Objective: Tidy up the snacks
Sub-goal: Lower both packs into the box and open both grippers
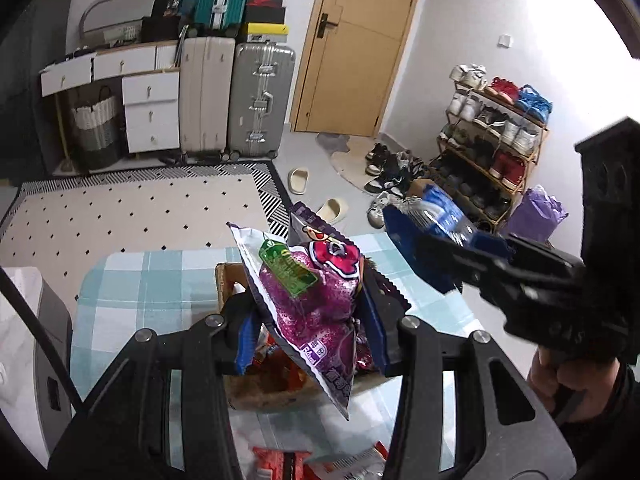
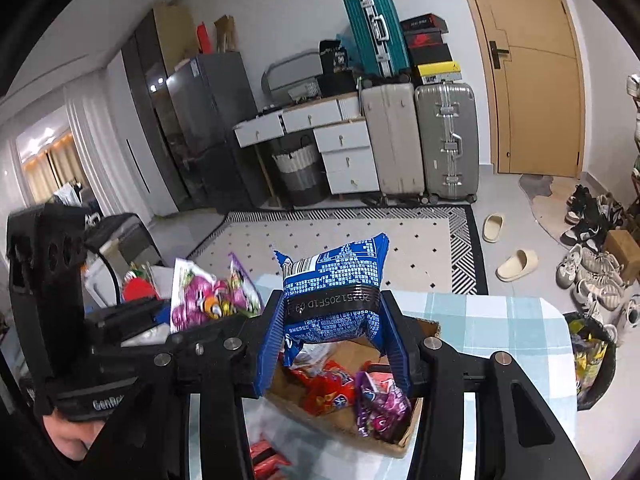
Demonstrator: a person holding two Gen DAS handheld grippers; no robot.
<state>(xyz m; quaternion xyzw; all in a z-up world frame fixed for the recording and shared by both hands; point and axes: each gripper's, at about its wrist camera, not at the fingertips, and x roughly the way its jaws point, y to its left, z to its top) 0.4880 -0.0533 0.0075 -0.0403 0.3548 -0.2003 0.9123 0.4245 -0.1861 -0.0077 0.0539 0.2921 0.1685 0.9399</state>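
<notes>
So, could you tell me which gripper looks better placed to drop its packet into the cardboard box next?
Probably the right gripper: its blue snack packet hangs above the open cardboard box.

Glossy purple snack bag (image 1: 316, 300) with green label; crinkly blue snack packet (image 2: 334, 292) with white print and black band. Tablecloth (image 1: 132, 284) pale blue-and-white checked. Brown cardboard box (image 2: 404, 442) holds red and purple packets; cream floor rug (image 1: 132, 208) has black diamonds.

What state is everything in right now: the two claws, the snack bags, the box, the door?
Left claw: shut on purple snack bag, held up.
Right claw: shut on blue snack bag, held up.
Cardboard box: open, snacks inside.
Door: closed.
</notes>
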